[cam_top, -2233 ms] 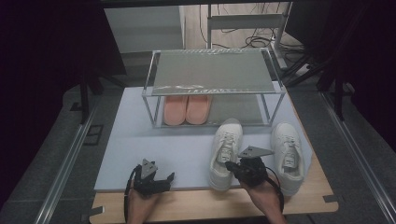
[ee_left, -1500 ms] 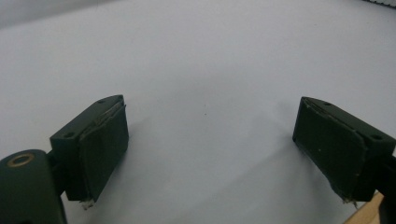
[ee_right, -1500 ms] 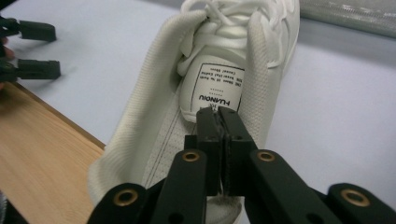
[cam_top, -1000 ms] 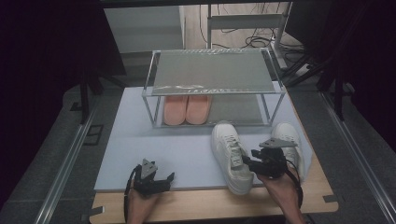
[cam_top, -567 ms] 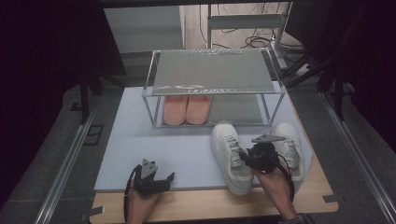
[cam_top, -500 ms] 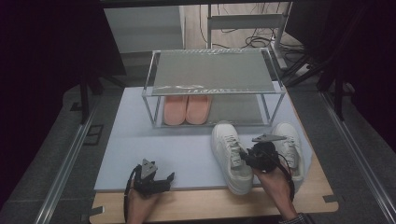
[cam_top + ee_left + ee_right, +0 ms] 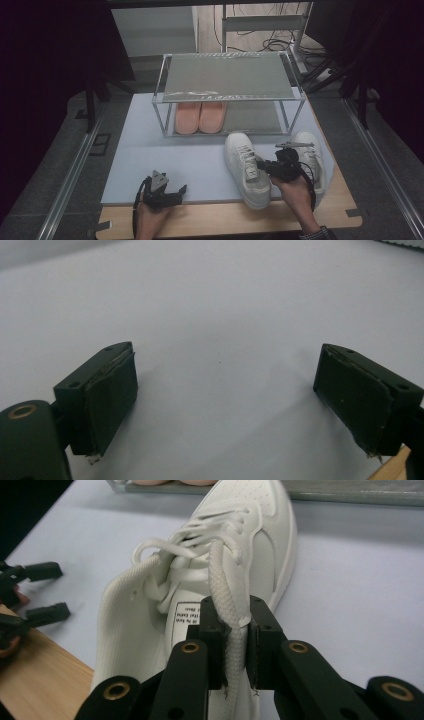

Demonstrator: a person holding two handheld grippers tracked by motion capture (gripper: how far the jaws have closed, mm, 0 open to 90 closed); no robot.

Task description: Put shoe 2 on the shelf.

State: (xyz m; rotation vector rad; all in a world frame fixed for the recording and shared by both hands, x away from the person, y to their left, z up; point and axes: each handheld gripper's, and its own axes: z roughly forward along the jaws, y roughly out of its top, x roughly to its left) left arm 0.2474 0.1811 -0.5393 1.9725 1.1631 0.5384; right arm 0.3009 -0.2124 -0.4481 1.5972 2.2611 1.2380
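Two white sneakers lie on the pale mat: the left sneaker (image 7: pixel 246 167) (image 7: pixel 210 575) and the right sneaker (image 7: pixel 309 150). My right gripper (image 7: pixel 262 166) (image 7: pixel 234 630) is shut on a white shoelace (image 7: pixel 225 590) of the left sneaker, which runs taut from the laces down between the jaws. My left gripper (image 7: pixel 167 191) (image 7: pixel 227 395) rests open near the mat's front edge, with nothing but mat between its pads. In the right gripper view the left gripper (image 7: pixel 35 592) shows at the far left.
A metal two-tier shoe rack (image 7: pixel 227 75) stands at the back of the mat (image 7: pixel 165 145), with a pair of pink slippers (image 7: pixel 200 116) on its lower level. The wooden table edge (image 7: pixel 225 220) runs along the front. Cables lie on the floor behind.
My right gripper went from the left sneaker to the right one, then came back left and closed on the left sneaker's lace. That sneaker turned slightly. The left gripper stayed put.
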